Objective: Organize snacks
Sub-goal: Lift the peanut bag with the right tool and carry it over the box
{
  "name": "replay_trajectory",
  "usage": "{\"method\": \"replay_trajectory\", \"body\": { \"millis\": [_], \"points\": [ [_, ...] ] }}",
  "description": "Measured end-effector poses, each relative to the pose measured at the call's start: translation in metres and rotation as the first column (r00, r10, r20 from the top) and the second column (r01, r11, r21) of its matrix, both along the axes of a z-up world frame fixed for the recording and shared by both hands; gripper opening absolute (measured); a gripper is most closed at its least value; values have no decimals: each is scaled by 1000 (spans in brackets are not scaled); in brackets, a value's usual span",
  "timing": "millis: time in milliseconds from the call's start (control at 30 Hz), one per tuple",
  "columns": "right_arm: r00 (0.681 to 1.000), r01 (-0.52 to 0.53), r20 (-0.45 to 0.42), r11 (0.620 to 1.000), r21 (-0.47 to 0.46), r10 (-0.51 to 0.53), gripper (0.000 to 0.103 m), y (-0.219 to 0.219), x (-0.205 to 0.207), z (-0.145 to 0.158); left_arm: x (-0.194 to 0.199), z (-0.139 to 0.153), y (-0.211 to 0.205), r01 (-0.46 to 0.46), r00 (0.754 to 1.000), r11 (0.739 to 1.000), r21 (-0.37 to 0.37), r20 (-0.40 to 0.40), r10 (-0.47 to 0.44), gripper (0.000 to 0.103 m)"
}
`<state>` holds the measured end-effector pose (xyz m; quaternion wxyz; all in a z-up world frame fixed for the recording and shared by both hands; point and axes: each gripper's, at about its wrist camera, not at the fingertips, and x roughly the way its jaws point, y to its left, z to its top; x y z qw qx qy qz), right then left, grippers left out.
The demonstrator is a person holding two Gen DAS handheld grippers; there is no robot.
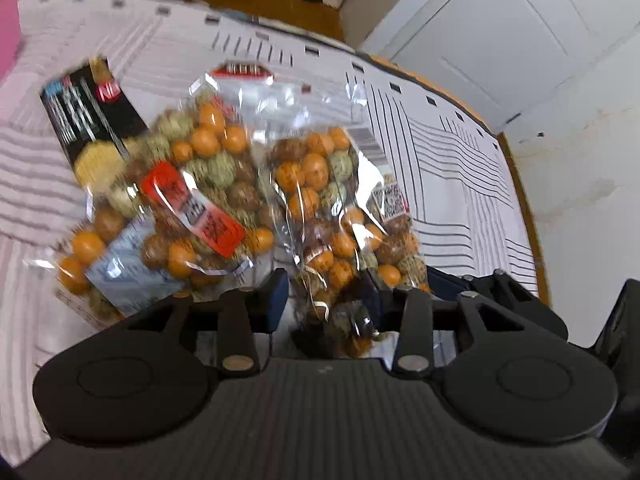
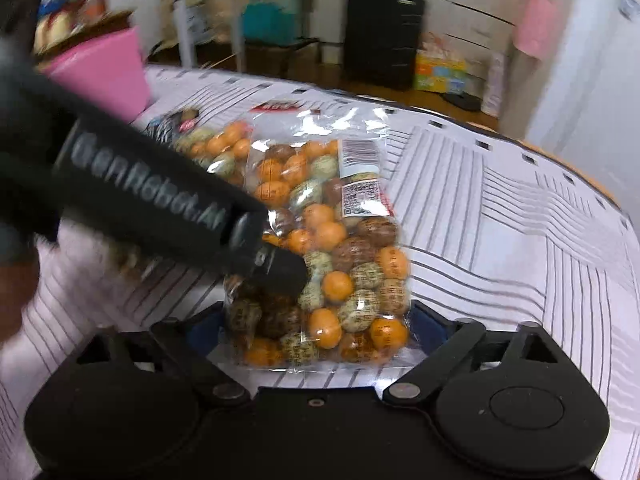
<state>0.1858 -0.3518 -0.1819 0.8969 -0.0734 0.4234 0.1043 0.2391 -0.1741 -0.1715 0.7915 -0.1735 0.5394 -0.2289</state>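
Two clear bags of orange, green and brown candy balls lie on the striped cloth. The right bag (image 1: 344,216) has its near end between the jaws of my left gripper (image 1: 328,300), which is shut on it. The same bag (image 2: 336,264) fills the right wrist view, with the left gripper's black body (image 2: 160,208) reaching in from the left onto it. My right gripper (image 2: 320,328) is open, its blue pads on either side of the bag's near end. The second bag (image 1: 176,200) lies to the left, partly over a black snack box (image 1: 88,120).
A pink container (image 2: 108,68) stands at the table's far left. The table's wooden edge (image 1: 520,200) curves along the right, with a white door (image 1: 500,40) beyond. A black suitcase (image 2: 380,28) and colourful boxes (image 2: 440,72) sit on the floor behind.
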Motion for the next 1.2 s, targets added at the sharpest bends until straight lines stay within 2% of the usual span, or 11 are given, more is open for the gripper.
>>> {"method": "replay_trajectory", "body": {
  "millis": [67,100,367,500,700,1000,1200],
  "points": [
    [999,39,4,999,12,-39,94,0,-5,2,3,-6,3,12,998,998,-57,-61,-15,40],
    [999,50,9,999,0,-50,93,2,-8,3,2,-6,3,22,997,998,-62,-69,-26,40],
    [981,191,-44,980,65,-188,92,15,-29,28,-24,29,-4,144,990,989,20,-14,-143,39],
    [980,198,-49,974,113,-193,92,25,-44,32,-42,47,1,160,987,984,84,7,-161,39],
    [981,193,-25,973,125,-191,92,41,-65,57,-66,78,19,162,986,983,89,20,-165,39],
    [985,168,-63,973,160,-159,92,63,-102,87,-110,121,46,170,985,977,125,22,-174,39],
    [994,108,-49,984,139,-102,92,90,-122,109,-136,144,79,148,987,983,107,41,-153,40]
  ]
}}
